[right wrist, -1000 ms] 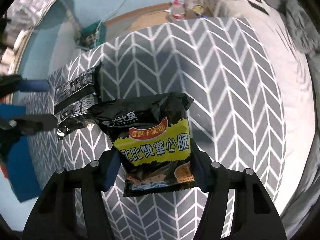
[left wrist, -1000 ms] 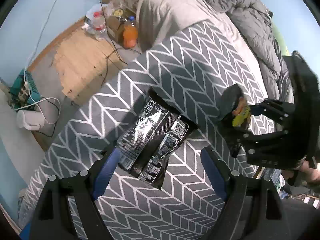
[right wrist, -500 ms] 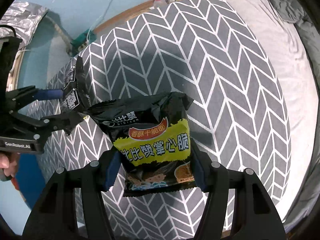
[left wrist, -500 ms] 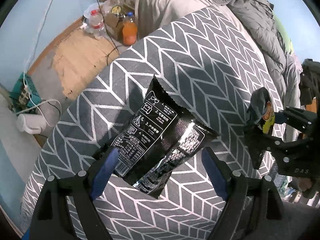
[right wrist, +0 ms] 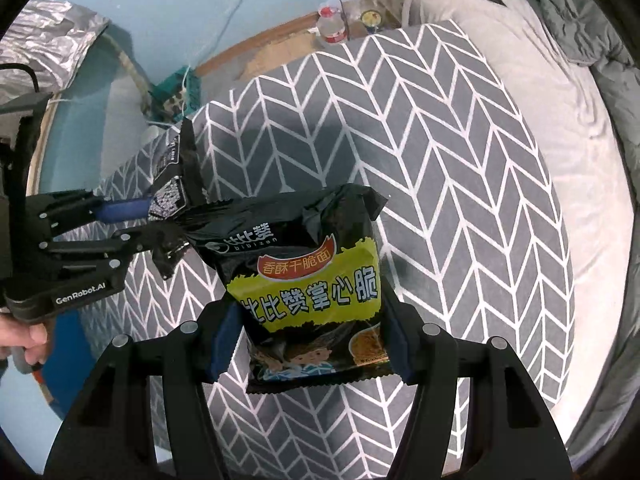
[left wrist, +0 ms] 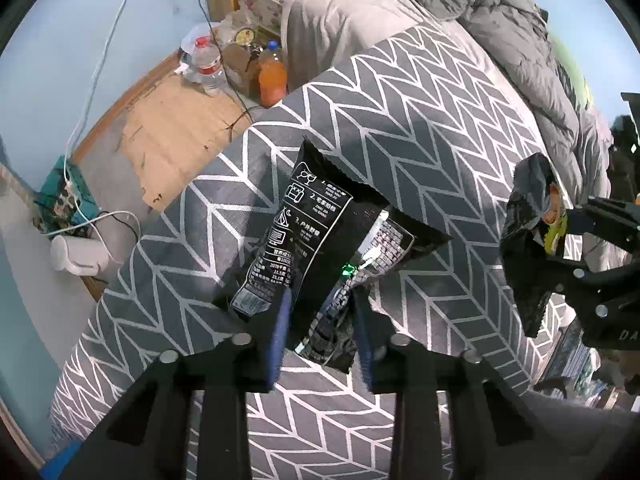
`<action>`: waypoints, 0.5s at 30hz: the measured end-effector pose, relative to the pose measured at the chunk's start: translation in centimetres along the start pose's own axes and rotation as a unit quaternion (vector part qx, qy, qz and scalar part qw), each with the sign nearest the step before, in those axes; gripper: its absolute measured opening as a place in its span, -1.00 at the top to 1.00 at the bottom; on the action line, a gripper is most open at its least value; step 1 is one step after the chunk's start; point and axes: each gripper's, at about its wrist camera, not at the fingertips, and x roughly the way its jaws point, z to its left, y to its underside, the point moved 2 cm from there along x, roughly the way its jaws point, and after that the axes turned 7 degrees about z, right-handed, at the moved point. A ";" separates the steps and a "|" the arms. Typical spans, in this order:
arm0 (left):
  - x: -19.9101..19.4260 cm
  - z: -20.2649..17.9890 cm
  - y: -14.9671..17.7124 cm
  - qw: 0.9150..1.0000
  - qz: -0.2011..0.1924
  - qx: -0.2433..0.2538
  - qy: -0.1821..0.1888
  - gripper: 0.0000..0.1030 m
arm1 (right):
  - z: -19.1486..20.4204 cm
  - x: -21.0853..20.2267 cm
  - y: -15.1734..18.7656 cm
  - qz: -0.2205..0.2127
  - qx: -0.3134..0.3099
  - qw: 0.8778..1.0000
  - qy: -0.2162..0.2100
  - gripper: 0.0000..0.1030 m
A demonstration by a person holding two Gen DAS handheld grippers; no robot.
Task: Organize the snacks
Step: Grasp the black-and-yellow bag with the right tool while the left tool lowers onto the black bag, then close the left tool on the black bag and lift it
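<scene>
The left gripper is closing on a black snack packet, its blue pads already pinching the packet's lower end above the near edge of the patterned bed cover; the right gripper grips a yellow-labelled noodle packet by its sides, jaws about half open, raised over the cover's middle; both snacks are picked up, it seems, but neither is yet put anywhere, and no container shows.
</scene>
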 end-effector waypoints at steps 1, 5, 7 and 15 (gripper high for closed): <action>-0.1 0.0 0.1 1.000 -0.003 -0.004 0.001 0.55 | 0.3 -0.1 -0.1 -0.001 -0.002 1.000 0.000 -0.20; -0.6 0.2 0.8 1.000 -0.013 -0.022 0.007 0.70 | 0.9 -0.3 0.0 -0.005 -0.008 1.000 0.000 -0.20; -1.0 0.2 1.4 0.999 -0.016 -0.032 0.013 0.77 | 1.1 -0.3 0.2 -0.007 -0.009 1.000 -0.002 -0.20; -1.7 0.6 2.3 0.998 -0.002 -0.047 0.031 0.35 | 1.6 0.2 0.9 -0.003 -0.003 1.000 -0.013 -0.20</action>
